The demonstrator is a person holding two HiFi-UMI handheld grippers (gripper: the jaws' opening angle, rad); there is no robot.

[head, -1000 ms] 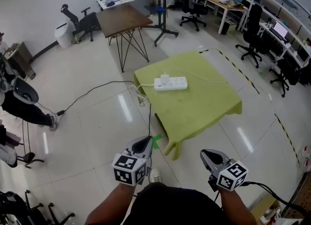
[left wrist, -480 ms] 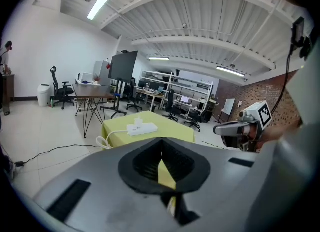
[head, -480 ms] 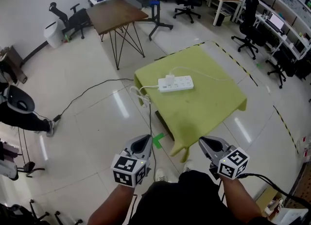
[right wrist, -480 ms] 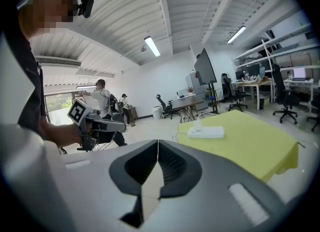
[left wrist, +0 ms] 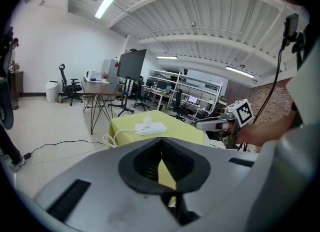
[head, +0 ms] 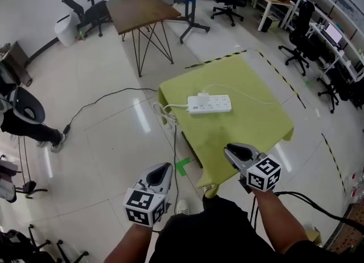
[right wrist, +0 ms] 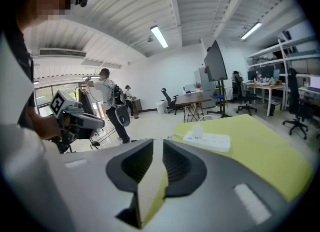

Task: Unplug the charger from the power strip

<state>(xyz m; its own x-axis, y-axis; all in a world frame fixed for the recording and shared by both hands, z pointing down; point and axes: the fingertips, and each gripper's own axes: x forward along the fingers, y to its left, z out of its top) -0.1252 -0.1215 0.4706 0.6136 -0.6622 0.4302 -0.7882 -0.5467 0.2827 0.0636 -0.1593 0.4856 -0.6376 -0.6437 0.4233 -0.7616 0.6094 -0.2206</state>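
A white power strip (head: 210, 104) lies on a low table under a yellow-green cloth (head: 250, 128). A white charger (head: 203, 95) is plugged in at its left end, and a white cord runs off the table's left edge. Both grippers are well short of the strip. My right gripper (head: 229, 149) hangs over the table's near corner; its jaws are opening with nothing between them. My left gripper (head: 165, 167) is over the floor to the left, its tips together and empty. The strip (left wrist: 151, 129) (right wrist: 209, 141) and charger (left wrist: 147, 122) (right wrist: 198, 131) also show in both gripper views.
A brown table on black wire legs (head: 142, 9) stands beyond. A black cable (head: 108, 100) snakes over the floor on the left, near a person (head: 23, 117). Green tape (head: 182, 166) marks the floor by the table corner. Desks and office chairs (head: 301, 29) fill the right.
My right gripper has moved forward to the table's near corner and its jaws have parted. The left gripper has shifted a little. The table has come nearer in view.
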